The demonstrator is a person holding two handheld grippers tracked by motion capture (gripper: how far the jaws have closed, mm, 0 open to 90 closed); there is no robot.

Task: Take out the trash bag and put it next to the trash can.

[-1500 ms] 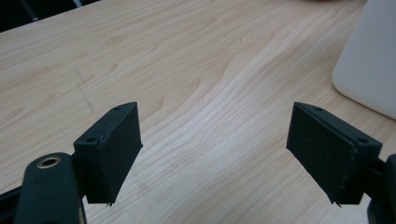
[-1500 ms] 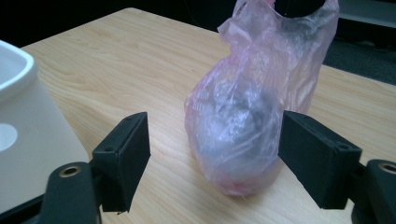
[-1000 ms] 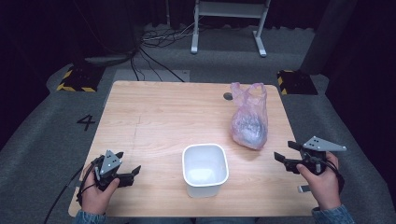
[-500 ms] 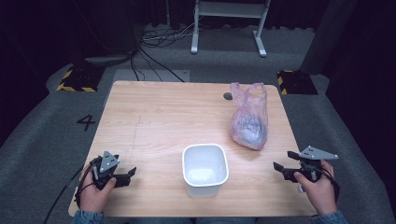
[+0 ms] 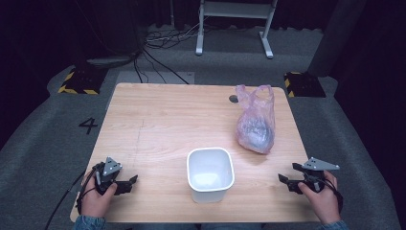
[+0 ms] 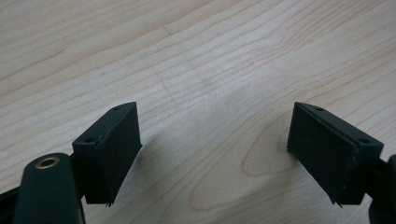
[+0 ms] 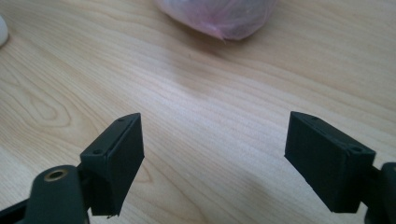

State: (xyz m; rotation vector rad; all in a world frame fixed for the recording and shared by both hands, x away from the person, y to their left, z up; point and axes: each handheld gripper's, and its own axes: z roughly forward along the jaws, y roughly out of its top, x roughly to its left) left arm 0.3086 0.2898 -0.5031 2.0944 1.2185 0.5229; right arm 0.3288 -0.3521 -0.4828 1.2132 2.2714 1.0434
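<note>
Right gripper [image 5: 289,182] lowered toward table edge, jaws spread empty, pink bag [image 5: 256,122] ahead

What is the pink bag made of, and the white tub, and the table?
The pink bag looks like thin, see-through plastic film: it crinkles and something grey shows through it. The white tub seems to be smooth, slightly glossy plastic, though the material is not certain from its look. The table appears to be light wood or a wood-look top, with grain lines and a matte finish.
</note>
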